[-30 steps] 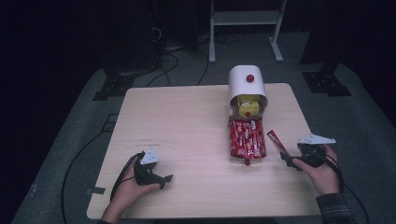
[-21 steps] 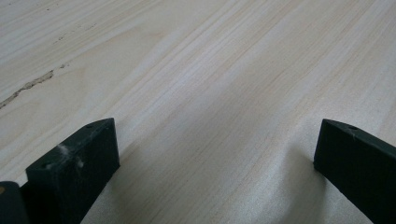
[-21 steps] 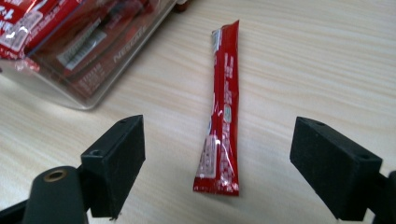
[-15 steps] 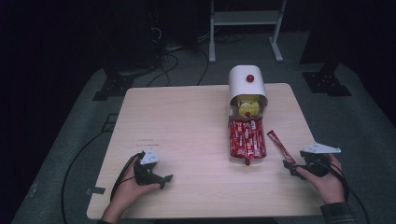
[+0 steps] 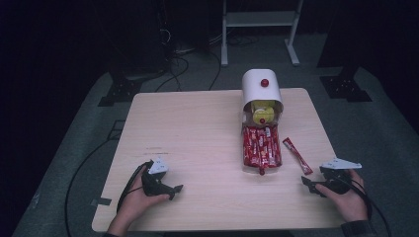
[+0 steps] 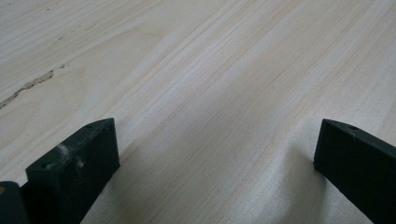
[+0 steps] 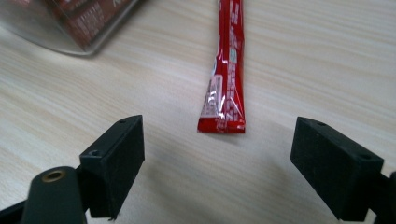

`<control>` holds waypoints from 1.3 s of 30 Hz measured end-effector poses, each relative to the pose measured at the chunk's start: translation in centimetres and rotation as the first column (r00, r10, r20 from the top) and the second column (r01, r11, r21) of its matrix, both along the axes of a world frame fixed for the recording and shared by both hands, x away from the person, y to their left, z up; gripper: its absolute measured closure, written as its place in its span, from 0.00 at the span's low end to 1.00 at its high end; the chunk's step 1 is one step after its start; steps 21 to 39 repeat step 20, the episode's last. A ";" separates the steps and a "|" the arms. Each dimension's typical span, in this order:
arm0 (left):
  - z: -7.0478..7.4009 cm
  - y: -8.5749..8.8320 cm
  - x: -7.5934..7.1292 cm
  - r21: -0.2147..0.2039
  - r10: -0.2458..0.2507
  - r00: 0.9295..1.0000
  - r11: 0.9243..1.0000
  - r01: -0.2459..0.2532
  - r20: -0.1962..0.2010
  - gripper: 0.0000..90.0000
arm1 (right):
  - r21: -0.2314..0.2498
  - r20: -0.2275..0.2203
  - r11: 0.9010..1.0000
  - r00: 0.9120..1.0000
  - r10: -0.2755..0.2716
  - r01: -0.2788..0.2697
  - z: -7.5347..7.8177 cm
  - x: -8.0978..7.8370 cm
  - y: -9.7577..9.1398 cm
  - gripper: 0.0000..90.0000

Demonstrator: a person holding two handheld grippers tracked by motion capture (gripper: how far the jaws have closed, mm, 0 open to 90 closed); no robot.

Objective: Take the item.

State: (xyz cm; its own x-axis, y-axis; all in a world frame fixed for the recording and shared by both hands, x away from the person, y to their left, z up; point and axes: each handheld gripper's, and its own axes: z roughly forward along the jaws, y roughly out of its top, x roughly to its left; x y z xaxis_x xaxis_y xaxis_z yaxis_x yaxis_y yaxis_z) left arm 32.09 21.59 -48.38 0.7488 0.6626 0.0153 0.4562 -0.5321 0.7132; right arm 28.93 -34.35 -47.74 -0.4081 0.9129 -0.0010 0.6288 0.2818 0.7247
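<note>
A single red stick packet (image 5: 297, 155) (image 7: 227, 74) lies loose on the wooden table (image 5: 197, 138), right of a clear tray (image 5: 261, 146) packed with several red packets. Behind the tray stands a white dispenser (image 5: 261, 91) with a red knob and yellow contents. My right gripper (image 5: 307, 183) (image 7: 217, 154) rests near the table's front right, open, its jaws spread just short of the loose packet's near end. My left gripper (image 5: 174, 189) (image 6: 215, 154) sits at the front left, open over bare wood with nothing between its jaws.
The clear tray's corner (image 7: 70, 28) shows at the upper left of the right gripper view. Cables (image 5: 94, 163) trail off the table's left side. A white stand (image 5: 259, 29) and dark equipment bases (image 5: 346, 86) sit on the grey floor behind the table.
My right gripper has drawn back toward the table's front edge, away from the loose packet. The left gripper has stayed put.
</note>
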 end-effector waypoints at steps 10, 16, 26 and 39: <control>0.0 0.0 0.0 0.000 0.000 1.000 1.000 0.000 0.000 0.00 | 0.017 0.007 1.000 1.000 -0.018 0.018 -1.0 -0.7 -0.4 0.15; 0.0 0.0 0.0 0.000 0.000 1.000 1.000 0.000 0.000 0.00 | 0.016 0.009 1.000 1.000 -0.020 0.020 -1.0 -0.8 -0.5 0.14; 0.0 0.0 0.0 0.000 0.000 1.000 1.000 0.000 0.000 0.00 | 0.016 0.009 1.000 1.000 -0.020 0.020 -1.0 -0.8 -0.5 0.14; 0.0 0.0 0.0 0.000 0.000 1.000 1.000 0.000 0.000 0.00 | 0.016 0.009 1.000 1.000 -0.020 0.020 -1.0 -0.8 -0.5 0.14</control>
